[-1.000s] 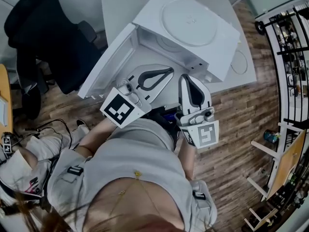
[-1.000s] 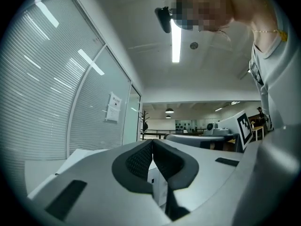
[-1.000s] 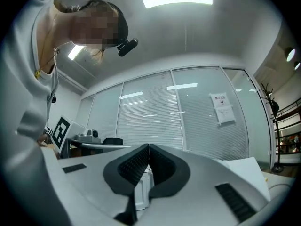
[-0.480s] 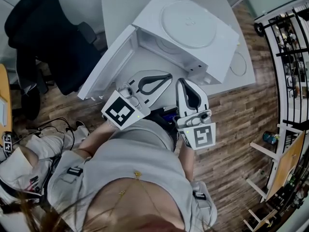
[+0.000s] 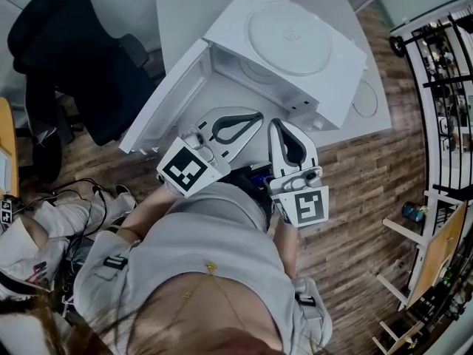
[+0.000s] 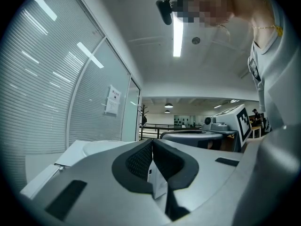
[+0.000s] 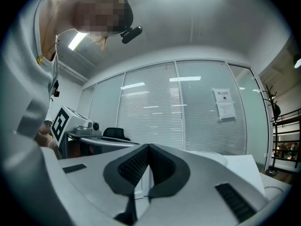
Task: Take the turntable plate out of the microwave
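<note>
On the white table (image 5: 185, 6): a white microwave (image 5: 341, 65) stands with its door (image 5: 159, 106) swung wide open to the left of the head view.
Microwave cavity: a pale round shape (image 5: 253, 69) lies on the cavity floor; whether it is the turntable plate or a ring in the floor I cannot tell.
Microwave top: a large white round disc (image 5: 288, 28) lies flat on it.
Table beside the microwave: another pale round piece (image 5: 366, 98) lies flat to the microwave's right, apart from it.
Left gripper (image 5: 259, 111): held in front of the open cavity, outside it, tip pointing toward the microwave – its jaws are pressed together with nothing between them, as the left gripper view (image 6: 152, 142) shows plainly.
Right gripper (image 5: 279, 123): just beside the left one, also in front of the microwave and outside the cavity – jaws closed tip to tip and empty in the right gripper view (image 7: 149, 147).
Marker cubes: one (image 5: 188, 167) on the left gripper and one (image 5: 307, 207) on the right, both close to the person's body.
Neither gripper: touches the microwave or any of the round pieces.
Black chair (image 5: 74, 58): stands on the wooden floor (image 5: 355, 198), left of the table.
</note>
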